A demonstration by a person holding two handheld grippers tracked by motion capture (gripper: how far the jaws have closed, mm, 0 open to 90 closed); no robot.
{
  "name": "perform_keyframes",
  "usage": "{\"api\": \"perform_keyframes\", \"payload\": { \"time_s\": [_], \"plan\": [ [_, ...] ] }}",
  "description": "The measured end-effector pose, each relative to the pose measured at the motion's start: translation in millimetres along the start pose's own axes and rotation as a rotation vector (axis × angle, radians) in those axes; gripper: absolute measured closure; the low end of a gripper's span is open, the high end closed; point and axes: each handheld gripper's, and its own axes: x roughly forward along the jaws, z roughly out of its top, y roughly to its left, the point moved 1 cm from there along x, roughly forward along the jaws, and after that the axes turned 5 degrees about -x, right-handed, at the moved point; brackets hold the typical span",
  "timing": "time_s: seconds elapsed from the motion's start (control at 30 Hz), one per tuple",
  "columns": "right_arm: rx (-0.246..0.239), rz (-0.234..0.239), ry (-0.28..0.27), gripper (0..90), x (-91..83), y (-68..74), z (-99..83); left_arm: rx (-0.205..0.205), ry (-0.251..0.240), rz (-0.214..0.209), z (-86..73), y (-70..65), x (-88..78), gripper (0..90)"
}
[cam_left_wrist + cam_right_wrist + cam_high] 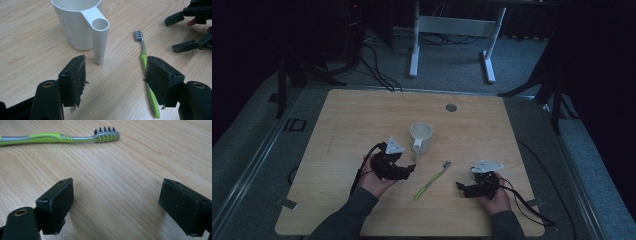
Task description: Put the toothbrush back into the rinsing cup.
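Two grippers on the bench (pixel 347 120) and the toothbrush (pixel 432 179) lies flat right between them, touching neither. The left gripper (pixel 411 169) sits just to its left, tips near the bottom of the mug's handle, and the right gripper (pixel 458 187) is a bit off on the other side, aimed back toward the brush. From the left gripper view the toothbrush (pixel 147 75) runs along next to the right-hand jaw, partly tucked behind it, head end pointing away toward the other gripper. In the right gripper view the toothbrush (pixel 60 138) lies crosswise up ahead of the jaws, well clear of them. Looks-wise it's lime green with grey bits, ribbed neck, dark bristles sticking up from a grey head. The white mug (pixel 421 136) stands upright just beyond the left gripper, with a hollow tube-shaped handle (pixel 100 40) pointing toward the person. Both grippers are spread wide with nothing between the jaws, just bare wood showing in the gaps. Each is held in a hand, cables trailing back off the bench edge.
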Motion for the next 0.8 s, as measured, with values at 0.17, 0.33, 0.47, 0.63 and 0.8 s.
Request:
{"api": "perform_keyframes", "payload": {
  "time_s": [0.17, 0.33, 0.47, 0.63, 0.8],
  "plan": [
    [-0.001, 0.0, -0.001, 12.2, 0.1, -0.1, 0.0, -0.001, 0.012, 0.003, 3.5, -2.4, 3.8, 34.1],
    [-0.001, -0.001, -0.001, 12.2, 0.1, -0.1, 0.0, 0.003, 0.014, -0.001, 6.3, -4.7, 6.1, 34.2],
    [-0.003, -0.001, -0.001, 12.2, 0.1, -0.2, 0.0, 0.011, 0.017, -0.005, 8.1, -7.2, 8.4, 34.2],
    [-0.002, -0.001, -0.001, 12.2, 0.1, -0.1, 0.0, 0.016, 0.018, -0.009, 10.2, -9.9, 11.1, 34.2],
    [-0.002, 0.0, -0.001, 12.2, 0.1, -0.1, 0.0, 0.023, 0.025, -0.011, 12.3, -12.1, 13.0, 34.3]
  ]
}}
